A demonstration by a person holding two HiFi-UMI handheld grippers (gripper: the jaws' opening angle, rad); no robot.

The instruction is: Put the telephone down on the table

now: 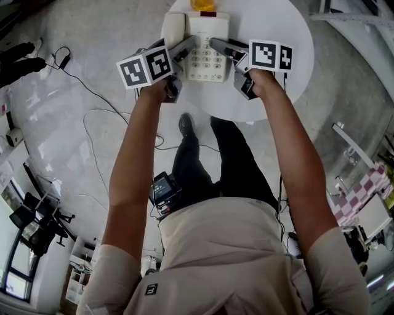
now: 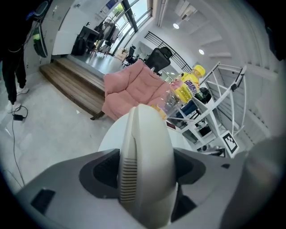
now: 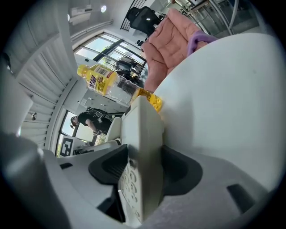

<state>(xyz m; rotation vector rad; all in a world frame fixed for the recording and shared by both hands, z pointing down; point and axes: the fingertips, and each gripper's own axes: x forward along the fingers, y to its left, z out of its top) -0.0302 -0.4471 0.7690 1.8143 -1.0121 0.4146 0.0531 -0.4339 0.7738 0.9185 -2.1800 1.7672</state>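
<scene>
A cream telephone [image 1: 206,46] with a keypad and its handset [image 1: 173,27] on the left side is over the near half of the round white table [image 1: 277,92]. My left gripper [image 1: 188,43] grips it from the left, my right gripper [image 1: 218,44] from the right. In the left gripper view the handset [image 2: 145,156] sits squeezed between the jaws of the left gripper [image 2: 145,179]. The right gripper view has the keypad edge of the telephone [image 3: 143,147] clamped in the right gripper [image 3: 143,179]. Whether the base touches the table I cannot tell.
A yellow bottle [image 1: 203,5] lies on the table just beyond the telephone. Cables [image 1: 92,117] trail on the floor at left. A pink sofa [image 2: 134,87] and a white wire rack [image 2: 219,103] stand beyond the table. A person in dark clothes [image 2: 11,58] stands far left.
</scene>
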